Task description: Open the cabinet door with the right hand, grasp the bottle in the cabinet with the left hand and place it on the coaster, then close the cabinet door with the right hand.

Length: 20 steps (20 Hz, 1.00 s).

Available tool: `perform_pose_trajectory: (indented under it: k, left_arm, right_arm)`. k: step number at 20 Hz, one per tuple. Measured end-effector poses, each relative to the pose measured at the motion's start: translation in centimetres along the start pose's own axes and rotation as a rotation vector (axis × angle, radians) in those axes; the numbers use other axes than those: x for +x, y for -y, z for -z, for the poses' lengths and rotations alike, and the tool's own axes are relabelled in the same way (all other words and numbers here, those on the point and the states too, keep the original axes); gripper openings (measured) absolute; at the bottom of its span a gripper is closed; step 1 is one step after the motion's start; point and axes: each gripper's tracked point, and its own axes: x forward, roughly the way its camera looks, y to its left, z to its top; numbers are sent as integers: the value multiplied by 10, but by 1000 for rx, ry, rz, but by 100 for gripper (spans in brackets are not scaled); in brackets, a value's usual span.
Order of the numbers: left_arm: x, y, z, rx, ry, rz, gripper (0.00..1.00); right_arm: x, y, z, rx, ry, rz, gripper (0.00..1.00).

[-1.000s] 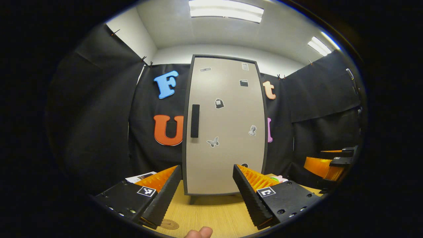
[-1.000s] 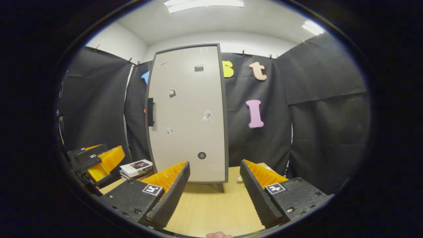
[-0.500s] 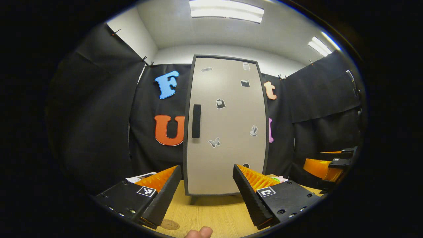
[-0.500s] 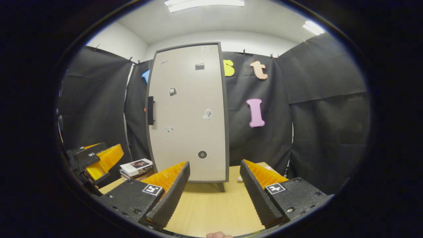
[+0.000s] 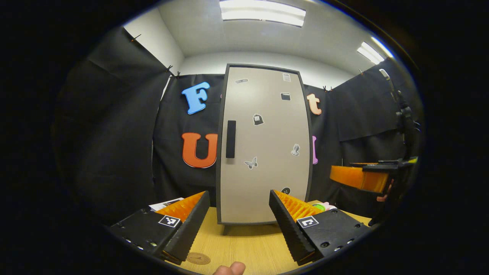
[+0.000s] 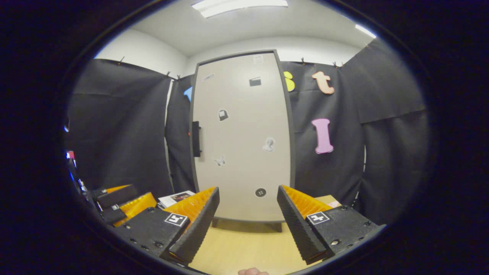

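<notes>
A tall beige cabinet (image 5: 263,145) (image 6: 240,137) stands on the wooden table with its door closed, so the bottle inside is hidden. Its black handle (image 5: 230,139) (image 6: 196,138) sits on the door's left edge. A round cork coaster (image 5: 198,258) lies on the table just in front of my left gripper (image 5: 238,225), which is open and holds nothing. My right gripper (image 6: 247,219) is open too, some way in front of the door. In the left gripper view the right gripper (image 5: 361,177) hangs at the right, raised above the table.
The wooden table (image 5: 244,244) (image 6: 244,244) spreads in front of the cabinet. A stack of books (image 6: 176,197) (image 5: 165,204) lies left of the cabinet. A small pink and green object (image 5: 323,207) sits at its right foot. Black cloth walls close in behind.
My right gripper has risen and moved in toward the cabinet; the door looks bigger in its view. The left gripper has hardly moved.
</notes>
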Motion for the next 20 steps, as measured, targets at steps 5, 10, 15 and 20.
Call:
perform_pose_trajectory:
  k: [5, 10, 15, 20]
  left_arm:
    - [-11, -17, 0, 33, 0, -39, 95]
    - [-19, -35, 3, 53, -12, -65, 95]
    - [-21, -48, 4, 50, -18, -74, 95]
    - [-23, -55, 5, 41, -22, -88, 95]
  right_arm:
    - [76, -44, -46, -24, 44, -131, 98]
    - [156, -86, -59, -4, -2, -157, 99]
    - [220, -116, -52, -16, -46, -137, 94]
    - [258, -136, -40, -18, -84, -127, 99]
